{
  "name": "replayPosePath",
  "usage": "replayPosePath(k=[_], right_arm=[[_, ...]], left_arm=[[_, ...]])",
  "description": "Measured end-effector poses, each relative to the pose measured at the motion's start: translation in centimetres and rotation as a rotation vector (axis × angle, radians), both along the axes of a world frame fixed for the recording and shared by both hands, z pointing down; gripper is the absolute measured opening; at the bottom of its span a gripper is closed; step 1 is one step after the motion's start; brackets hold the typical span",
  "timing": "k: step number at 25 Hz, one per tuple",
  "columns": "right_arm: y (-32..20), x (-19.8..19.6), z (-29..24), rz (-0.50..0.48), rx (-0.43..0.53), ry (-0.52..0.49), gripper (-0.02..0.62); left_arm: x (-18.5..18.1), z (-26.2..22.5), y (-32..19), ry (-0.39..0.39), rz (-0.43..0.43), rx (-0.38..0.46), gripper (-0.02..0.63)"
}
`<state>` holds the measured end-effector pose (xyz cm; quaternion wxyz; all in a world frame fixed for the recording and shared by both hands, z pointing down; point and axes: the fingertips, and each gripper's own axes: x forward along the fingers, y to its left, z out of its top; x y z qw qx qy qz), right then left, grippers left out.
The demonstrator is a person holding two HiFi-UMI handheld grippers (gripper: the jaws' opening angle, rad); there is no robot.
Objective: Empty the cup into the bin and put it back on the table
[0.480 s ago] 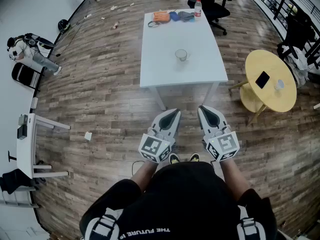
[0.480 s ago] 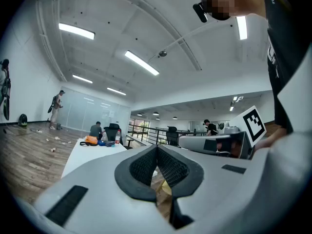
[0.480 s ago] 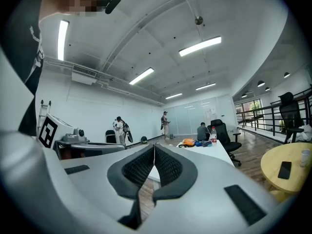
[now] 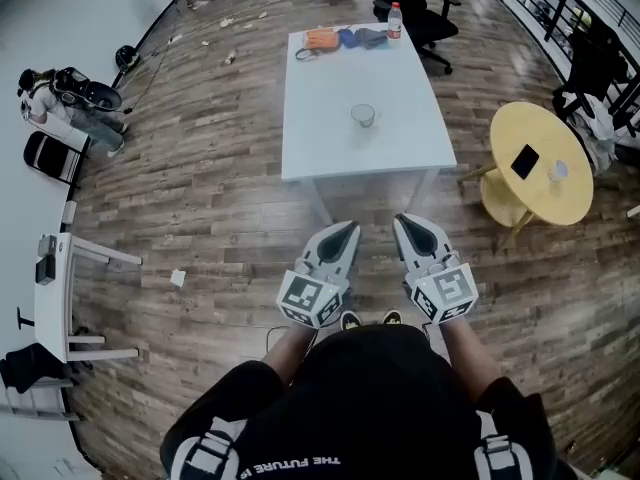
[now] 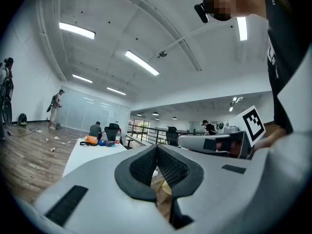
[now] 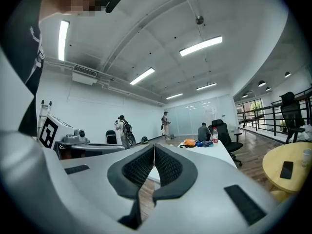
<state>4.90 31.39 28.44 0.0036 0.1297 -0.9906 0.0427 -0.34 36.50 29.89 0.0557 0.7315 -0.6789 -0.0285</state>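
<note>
A small clear cup (image 4: 362, 115) stands alone near the middle of the long white table (image 4: 330, 138) ahead of me. Both grippers hang in front of my body, short of the table's near edge. My left gripper (image 4: 349, 230) is shut with nothing in it, its pads meeting in the left gripper view (image 5: 156, 158). My right gripper (image 4: 402, 222) is likewise shut and empty, pads together in the right gripper view (image 6: 154, 156). No bin shows in any view.
At the table's far end lie an orange bag (image 4: 322, 37), blue items and a water bottle (image 4: 396, 18). A black office chair (image 4: 420, 8) stands behind. A round yellow side table (image 4: 540, 163) with a phone is at right. People stand far off.
The view has shifted slightly; the table and cup sit a touch lower in the head view. Both grippers stay shut and in the same place before me.
</note>
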Motion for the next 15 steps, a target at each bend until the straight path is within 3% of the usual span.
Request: replayPosePath(k=[5, 15], right_arm=[[-0.2, 0.0, -0.3, 0.013, -0.058, -0.050, 0.017], [-1.0, -5.0, 1.0, 0.029, -0.023, 0.001, 0.017]], left_arm=[[-0.7, 0.0, 0.7, -0.002, -0.007, -0.004, 0.021], [-6.6, 1.5, 1.1, 0.034, -0.041, -0.009, 0.021]])
